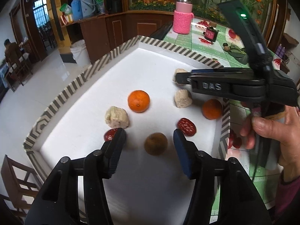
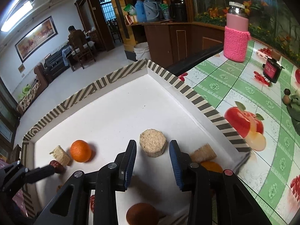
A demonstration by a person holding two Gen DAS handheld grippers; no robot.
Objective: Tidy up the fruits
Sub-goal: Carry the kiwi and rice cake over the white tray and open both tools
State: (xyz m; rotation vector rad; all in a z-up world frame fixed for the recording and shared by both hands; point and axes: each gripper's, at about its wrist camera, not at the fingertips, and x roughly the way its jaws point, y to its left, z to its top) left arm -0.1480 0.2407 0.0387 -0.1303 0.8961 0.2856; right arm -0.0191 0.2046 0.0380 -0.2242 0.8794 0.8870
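Open right gripper (image 2: 152, 157) — tan puck (image 2: 152, 145) ahead

My surface (image 2: 234, 86) wears a green cloth with printed apples. On it I see the striped-rim tray (image 2: 187, 89), a pink-sleeved bottle (image 2: 236, 37), a small dark jar (image 2: 271, 71) and some leaves (image 1: 237, 51).

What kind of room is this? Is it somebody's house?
Probably a home's dining or living area. A table with a fruit-print tablecloth holds a striped tray of fruit, thermos jugs stand on a wooden cabinet, and a framed painting hangs above a sofa.
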